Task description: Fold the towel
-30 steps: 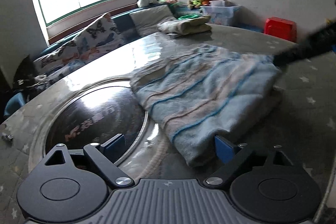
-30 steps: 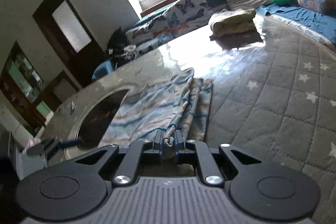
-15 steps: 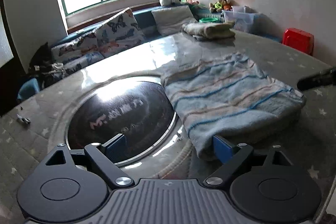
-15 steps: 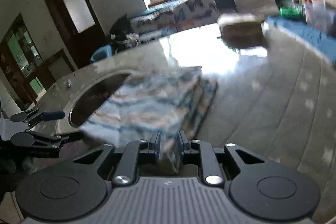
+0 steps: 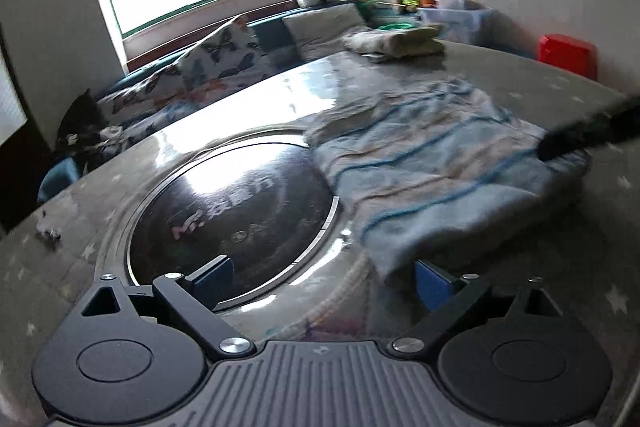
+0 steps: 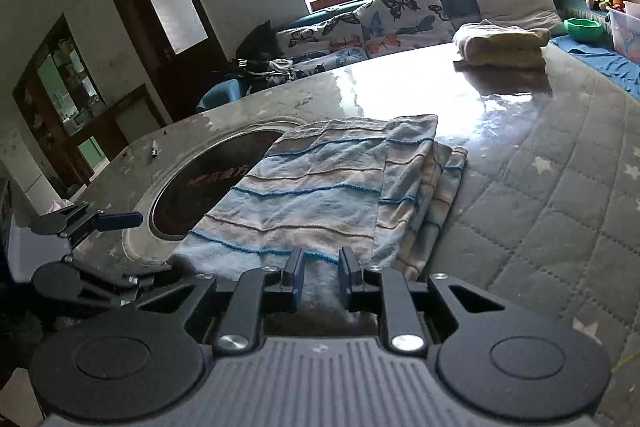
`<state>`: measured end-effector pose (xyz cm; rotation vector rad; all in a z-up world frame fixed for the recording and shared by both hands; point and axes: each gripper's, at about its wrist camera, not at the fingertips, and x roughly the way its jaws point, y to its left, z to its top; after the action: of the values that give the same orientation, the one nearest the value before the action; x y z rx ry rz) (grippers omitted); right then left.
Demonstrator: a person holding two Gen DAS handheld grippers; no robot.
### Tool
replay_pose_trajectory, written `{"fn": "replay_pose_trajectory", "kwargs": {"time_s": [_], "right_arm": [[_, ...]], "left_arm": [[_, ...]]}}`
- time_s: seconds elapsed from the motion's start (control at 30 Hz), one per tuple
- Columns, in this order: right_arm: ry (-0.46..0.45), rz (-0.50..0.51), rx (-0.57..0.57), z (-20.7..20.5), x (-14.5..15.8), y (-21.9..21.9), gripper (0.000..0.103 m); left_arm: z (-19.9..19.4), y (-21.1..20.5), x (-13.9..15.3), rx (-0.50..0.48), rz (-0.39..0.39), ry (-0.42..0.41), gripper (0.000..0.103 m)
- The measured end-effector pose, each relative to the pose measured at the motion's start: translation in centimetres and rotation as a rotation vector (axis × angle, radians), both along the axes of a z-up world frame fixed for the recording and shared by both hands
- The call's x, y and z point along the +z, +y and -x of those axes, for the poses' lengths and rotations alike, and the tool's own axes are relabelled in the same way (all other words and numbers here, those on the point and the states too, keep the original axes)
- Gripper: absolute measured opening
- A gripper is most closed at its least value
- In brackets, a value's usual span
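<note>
The right claw [image 6: 321, 277] stands a little open around the striped towel's [image 6: 320, 187] near edge, and the left claw [image 5: 320, 277] is wide open, holding nothing. If the right one pulls away carelessly, a finger can catch the cloth and spoil the fold on the bench [image 6: 540, 163].

A pale blue striped terry towel [image 6: 316, 195] lies folded on the grey star-quilted desk [image 6: 560, 211], overlapping a round dark glass inset [image 6: 208, 183]. The right gripper [image 6: 321, 273], jaws slightly parted, straddles the towel's near edge. The left gripper [image 6: 100, 227] hangs at left.
</note>
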<state>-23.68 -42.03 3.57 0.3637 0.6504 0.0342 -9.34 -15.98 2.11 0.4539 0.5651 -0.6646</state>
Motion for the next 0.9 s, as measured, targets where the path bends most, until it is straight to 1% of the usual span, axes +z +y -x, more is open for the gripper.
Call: {"fn": "replay_pose_trajectory", "kwargs": {"time_s": [0.13, 0.2, 0.33, 0.37, 0.43, 0.53, 0.6, 0.67, 0.73, 0.83, 0.9], "right_arm": [[0.007, -0.004, 0.004, -0.1, -0.5, 0.0, 0.020], [0.008, 0.003, 0.006, -0.1, -0.7, 0.1, 0.020], [0.010, 0.016, 0.013, -0.1, -0.8, 0.4, 0.022], [0.012, 0.024, 0.017, -0.1, -0.7, 0.5, 0.023], [0.014, 0.043, 0.027, -0.2, -0.6, 0.8, 0.025], [0.013, 0.068, 0.036, -0.2, -0.6, 1.1, 0.026], [0.011, 0.069, 0.037, -0.2, -0.6, 1.1, 0.026], [0.007, 0.063, 0.035, -0.1, -0.3, 0.9, 0.026], [-0.005, 0.058, 0.027, -0.2, 0.2, 0.6, 0.027], [-0.027, 0.049, 0.024, -0.6, 0.7, 0.2, 0.027], [-0.023, 0.037, 0.034, -1.4, 0.4, 0.0, 0.027]], "left_arm": [[-1.1, 0.9, -0.6, 0.085, 0.012, 0.061, 0.098], [-1.3, 1.4, -0.9, 0.110, 0.003, 0.088, 0.098], [-1.6, 2.6, -0.1, 0.151, -0.005, 0.056, 0.097], [-1.7, 2.8, 0.4, 0.160, 0.004, 0.046, 0.097], [-1.8, 3.1, 1.7, 0.160, 0.046, 0.031, 0.097], [-1.6, 2.2, 3.3, 0.106, 0.113, 0.017, 0.097], [-1.4, 0.8, 3.6, 0.043, 0.144, 0.028, 0.097], [-1.2, -0.7, 3.3, -0.020, 0.165, 0.044, 0.097], [-1.3, -2.3, 2.7, -0.064, 0.170, 0.056, 0.097], [-1.6, -3.9, 1.6, -0.120, 0.166, 0.099, 0.097], [-1.7, -4.4, 0.8, -0.137, 0.145, 0.112, 0.097]]}}
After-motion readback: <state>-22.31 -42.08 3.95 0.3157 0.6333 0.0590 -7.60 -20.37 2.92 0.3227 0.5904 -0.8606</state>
